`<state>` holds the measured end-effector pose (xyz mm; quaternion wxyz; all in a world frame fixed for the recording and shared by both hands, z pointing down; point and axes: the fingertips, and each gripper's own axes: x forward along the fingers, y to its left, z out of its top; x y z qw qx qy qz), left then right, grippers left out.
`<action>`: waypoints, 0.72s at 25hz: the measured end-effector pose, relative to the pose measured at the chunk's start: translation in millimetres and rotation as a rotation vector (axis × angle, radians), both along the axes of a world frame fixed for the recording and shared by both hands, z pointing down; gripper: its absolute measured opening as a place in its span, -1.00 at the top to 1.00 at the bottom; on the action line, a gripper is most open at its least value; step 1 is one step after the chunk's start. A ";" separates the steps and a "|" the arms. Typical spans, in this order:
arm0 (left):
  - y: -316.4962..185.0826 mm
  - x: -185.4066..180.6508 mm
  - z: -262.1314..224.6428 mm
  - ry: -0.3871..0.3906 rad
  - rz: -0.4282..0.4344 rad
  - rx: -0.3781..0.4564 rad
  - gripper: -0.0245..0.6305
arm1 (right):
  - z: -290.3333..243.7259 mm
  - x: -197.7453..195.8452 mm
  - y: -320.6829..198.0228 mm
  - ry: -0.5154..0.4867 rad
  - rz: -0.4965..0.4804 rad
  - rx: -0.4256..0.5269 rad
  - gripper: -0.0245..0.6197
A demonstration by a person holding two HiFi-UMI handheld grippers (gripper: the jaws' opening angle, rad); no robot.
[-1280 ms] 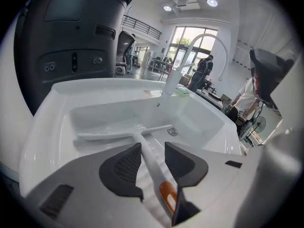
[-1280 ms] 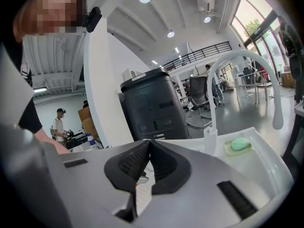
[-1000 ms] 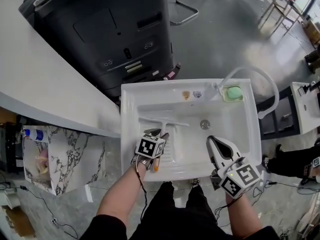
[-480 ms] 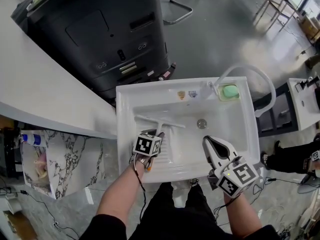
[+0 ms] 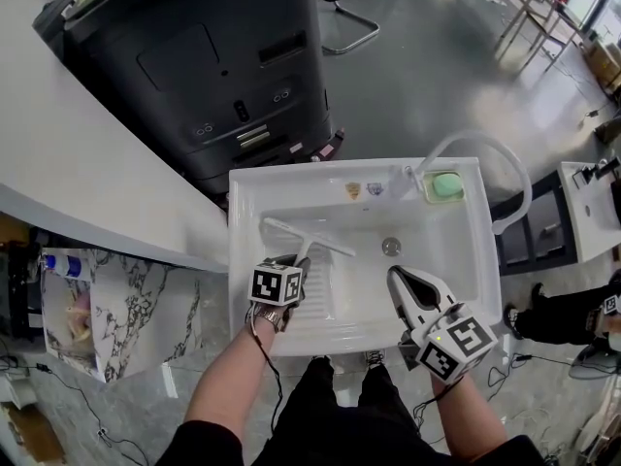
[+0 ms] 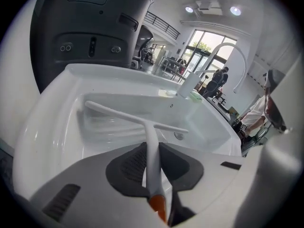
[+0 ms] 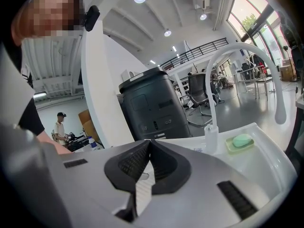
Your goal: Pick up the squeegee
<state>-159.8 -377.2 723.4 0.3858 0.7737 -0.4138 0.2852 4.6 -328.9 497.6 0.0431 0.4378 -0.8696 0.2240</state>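
A white squeegee (image 5: 309, 241) lies in the left part of the white sink (image 5: 240, 260), its blade across the basin and its orange-tipped handle pointing toward me. My left gripper (image 5: 294, 262) points steeply down over that handle. Its jaws are closing, and in the left gripper view the squeegee's handle (image 6: 150, 141) runs between the dark pads (image 6: 128, 167), which touch it on both sides. My right gripper (image 5: 395, 278) hovers over the sink's front right, apart from the squeegee. In the right gripper view its fingertips (image 7: 135, 163) meet with nothing between them.
A curved white faucet (image 5: 485, 153) rises at the sink's back right beside a green soap (image 5: 446, 184) in a dish. The drain (image 5: 391, 247) is mid-basin. A large black machine (image 5: 223, 56) stands behind the sink, a white counter (image 5: 78, 163) to the left.
The left gripper's jaws have come together round the squeegee's handle and the gripper has rolled slightly. The right gripper has stayed put.
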 end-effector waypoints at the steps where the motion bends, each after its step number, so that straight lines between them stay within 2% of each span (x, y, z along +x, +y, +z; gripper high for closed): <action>1: 0.2 -1.2 -5.0 0.001 -0.009 0.011 0.67 | -1.1 -0.3 0.0 -0.001 -0.004 0.002 0.87; 8: 7.5 -2.7 -44.8 0.058 -0.078 0.088 0.67 | -12.6 -2.5 0.1 -0.005 -0.042 0.023 0.87; 18: 34.8 4.6 -131.2 0.109 -0.151 0.279 0.67 | -31.2 0.8 2.2 0.003 -0.130 0.084 0.87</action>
